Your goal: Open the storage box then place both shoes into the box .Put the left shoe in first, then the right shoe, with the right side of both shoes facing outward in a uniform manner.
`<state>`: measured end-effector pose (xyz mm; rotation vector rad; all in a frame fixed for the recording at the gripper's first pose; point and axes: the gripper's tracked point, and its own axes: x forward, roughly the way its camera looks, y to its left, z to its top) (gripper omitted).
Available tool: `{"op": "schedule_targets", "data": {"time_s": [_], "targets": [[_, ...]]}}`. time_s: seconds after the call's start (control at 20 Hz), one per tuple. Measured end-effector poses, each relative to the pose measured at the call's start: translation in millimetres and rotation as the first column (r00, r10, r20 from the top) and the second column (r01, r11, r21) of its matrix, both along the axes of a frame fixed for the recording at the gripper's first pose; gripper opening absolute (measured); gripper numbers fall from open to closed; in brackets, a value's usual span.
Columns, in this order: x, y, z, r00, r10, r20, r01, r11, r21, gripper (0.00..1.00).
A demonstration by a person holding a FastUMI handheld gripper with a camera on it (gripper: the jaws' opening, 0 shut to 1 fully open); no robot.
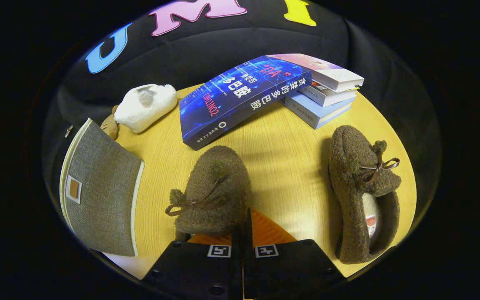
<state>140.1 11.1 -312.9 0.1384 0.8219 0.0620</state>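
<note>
hand-held gripper point(246, 233) pressed together, apparently pinching rear edge of nearer shoe point(213, 193); grip seen poorly. storage box point(100, 193) left of shoe, second shoe point(363, 191) right. risk: thin fuzzy pinch slipping, dropping shoe on bench point(290, 154).

I saw a pale wooden table point(281, 166) filling the middle of the frame. On it, at the left, sat a grey fabric box point(102, 191) with its lid on. A white soft toy point(146, 106) lay at the upper left. A blue book point(240, 100) leaned on a stack of books point(323, 96) at the top. One brown fuzzy shoe point(213, 191) lay at centre, another shoe point(363, 191) at the right.
</note>
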Motion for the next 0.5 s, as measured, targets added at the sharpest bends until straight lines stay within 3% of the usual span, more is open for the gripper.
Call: {"op": "schedule_targets", "data": {"time_s": [0.2, 0.5], "targets": [[-5.3, -6.4, 20.8, 0.999, 0.009, 0.036, -0.007, 0.999, -0.046, 0.06], [-14.5, 3.9, 89.6, 0.993, -0.007, 0.115, 0.006, 1.000, 0.005, 0.06]]}}
